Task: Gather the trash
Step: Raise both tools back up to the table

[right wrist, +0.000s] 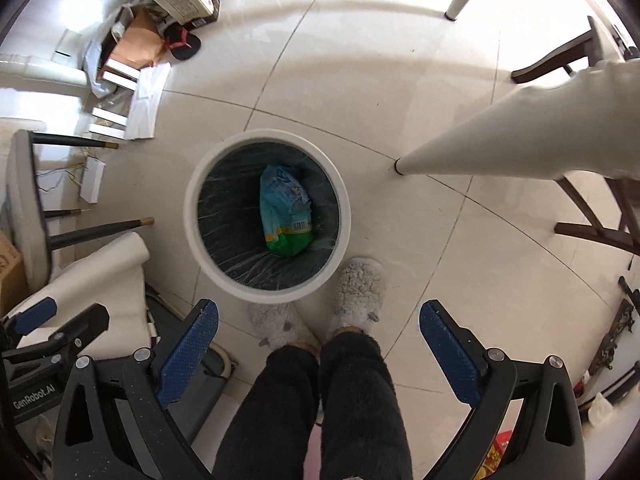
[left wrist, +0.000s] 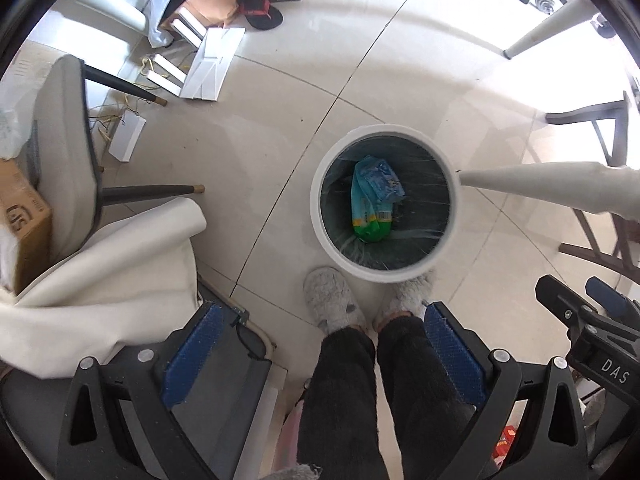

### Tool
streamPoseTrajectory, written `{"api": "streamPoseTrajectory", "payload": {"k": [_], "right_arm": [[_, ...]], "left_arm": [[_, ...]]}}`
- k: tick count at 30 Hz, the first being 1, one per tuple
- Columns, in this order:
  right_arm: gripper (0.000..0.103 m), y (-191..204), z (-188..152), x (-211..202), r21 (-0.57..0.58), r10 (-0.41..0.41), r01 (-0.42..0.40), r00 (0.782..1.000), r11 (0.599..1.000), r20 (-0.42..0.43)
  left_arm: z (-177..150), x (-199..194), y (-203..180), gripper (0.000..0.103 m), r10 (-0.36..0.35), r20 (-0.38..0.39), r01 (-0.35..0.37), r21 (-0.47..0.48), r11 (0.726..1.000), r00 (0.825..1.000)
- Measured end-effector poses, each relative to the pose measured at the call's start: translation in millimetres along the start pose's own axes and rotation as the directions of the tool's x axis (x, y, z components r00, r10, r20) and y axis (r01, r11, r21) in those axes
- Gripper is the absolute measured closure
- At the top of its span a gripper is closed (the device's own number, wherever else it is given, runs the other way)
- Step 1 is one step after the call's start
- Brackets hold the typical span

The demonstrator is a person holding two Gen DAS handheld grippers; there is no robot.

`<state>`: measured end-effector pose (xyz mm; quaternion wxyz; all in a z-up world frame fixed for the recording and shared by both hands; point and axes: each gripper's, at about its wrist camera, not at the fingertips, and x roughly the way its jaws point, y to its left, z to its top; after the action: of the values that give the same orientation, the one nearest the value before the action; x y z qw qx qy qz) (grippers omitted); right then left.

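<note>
- Spreading wide, the blue-padded fingers [left wrist: 192, 354] of the left gripper [left wrist: 320, 356] hold nothing; between them show only the person's dark trouser legs and grey slippers [left wrist: 332, 300].
- The right gripper [right wrist: 318, 354] is likewise parted and empty, its fingers [right wrist: 450, 354] spread to either side of the same legs.
- Just beyond both grippers, touching the slipper toes, stands the white bin [right wrist: 200, 184] with a dark liner; both cameras look straight down into it.
- Inside the bin lies a crumpled blue-and-green wrapper [right wrist: 286, 216], resting at the bottom against the liner. That piece of trash looks to be collected.
- Beyond the bin to its far left, flat white papers [left wrist: 212, 64], small white boxes, a brown bag and black sandals [left wrist: 260, 10] lie scattered on the tiled floor; whether any of these count as trash I cannot tell.
- A white table leg [right wrist: 480, 140] stands just right of the bin, a grey chair [left wrist: 68, 148] well to its left.
- Judging by this, one item is in, both grippers are free, and any further pickup must start away from the bin.
</note>
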<state>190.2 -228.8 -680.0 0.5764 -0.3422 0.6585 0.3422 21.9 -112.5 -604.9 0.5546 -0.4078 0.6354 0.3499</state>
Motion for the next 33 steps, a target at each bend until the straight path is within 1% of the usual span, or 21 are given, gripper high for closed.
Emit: {"api": "streamPoseTrajectory", "payload": {"k": [6, 9, 15, 19, 22, 25, 27, 31, 33], "right_arm": [[0.001, 4.1, -23.2, -84.1, -0.012, 0.015, -0.015, 0.999, 1.000, 0.044], [0.001, 7.4, -36.9, -124.3, -0.023, 0.001, 0.000, 0.998, 1.000, 0.070], [0.001, 12.3, -63.0, -198.0, -0.027, 0.015, -0.013, 0.996, 1.000, 0.086], [0.001, 13.6, -78.3, -241.6, -0.032, 0.033, -0.030, 0.995, 0.999, 0.093], [0.001, 13.6, -82.9, -269.5, -0.033, 0.058, -0.055, 0.993, 0.998, 0.099], [0.001, 12.3, -79.1, -297.2, -0.030, 0.089, -0.086, 0.988, 0.996, 0.124], [0.001, 9.9, -70.4, -318.1, -0.016, 0.112, -0.110, 0.983, 0.994, 0.149], [0.001, -4.0, -40.1, -358.5, 0.021, 0.151, -0.158, 0.968, 0.987, 0.202], [0.001, -16.0, -17.3, -379.6, 0.036, 0.154, -0.168, 0.958, 0.985, 0.240]], "left_arm": [[-23.9, -63.7, 3.4, 0.000, 0.000, 0.031, -0.001, 0.019, 1.000, 1.000], [-38.4, -91.1, 6.0, 0.000, -0.002, 0.038, 0.002, 0.019, 1.000, 0.999], [-65.0, -146.4, 8.5, 0.000, -0.024, 0.065, 0.020, 0.051, 0.998, 0.998], [-73.1, -178.6, 16.0, 0.000, -0.034, 0.098, 0.030, 0.043, 0.999, 0.995], [-73.1, -205.5, 20.2, 0.000, -0.043, 0.144, 0.038, 0.037, 0.999, 0.989], [-62.8, -233.8, 20.1, 0.000, -0.056, 0.214, 0.049, 0.037, 0.998, 0.975], [-48.1, -252.5, 16.6, 0.000, -0.067, 0.256, 0.057, 0.044, 0.997, 0.964], [-10.7, -289.9, -1.3, 0.000, -0.074, 0.337, 0.053, 0.073, 0.996, 0.938], [15.0, -305.5, -16.7, 0.000, -0.054, 0.370, 0.025, 0.084, 0.996, 0.927]]}}
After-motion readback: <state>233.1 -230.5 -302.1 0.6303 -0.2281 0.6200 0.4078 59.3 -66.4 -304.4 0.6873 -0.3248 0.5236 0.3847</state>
